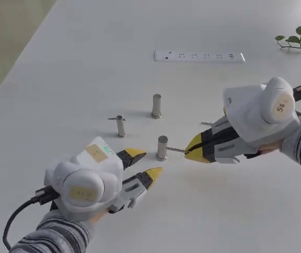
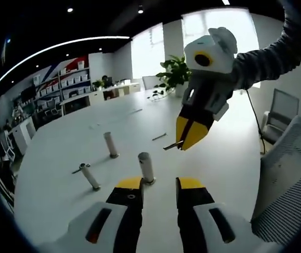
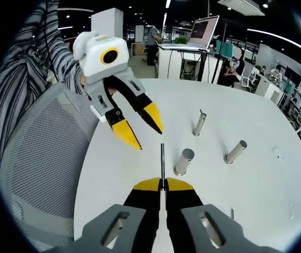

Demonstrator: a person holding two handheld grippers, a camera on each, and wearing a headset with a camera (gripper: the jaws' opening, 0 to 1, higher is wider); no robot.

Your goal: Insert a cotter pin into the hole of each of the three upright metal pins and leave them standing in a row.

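Three upright metal pins stand on the white table. The near pin (image 1: 162,148) and the far pin (image 1: 156,106) have bare holes. The left pin (image 1: 120,126) carries a cotter pin across its top. My right gripper (image 1: 191,151) is shut on a cotter pin (image 1: 176,149), whose tip points at the near pin's upper part, just short of it. In the right gripper view the cotter pin (image 3: 162,162) sticks out past the jaws beside the near pin (image 3: 184,161). My left gripper (image 1: 146,162) is open, just left of and in front of the near pin (image 2: 146,167).
A loose cotter pin (image 1: 206,124) lies on the table behind the right gripper. A white power strip (image 1: 199,56) lies at the back, and a green plant (image 1: 299,38) is at the far right. A mesh chair (image 2: 292,174) stands at the table's edge.
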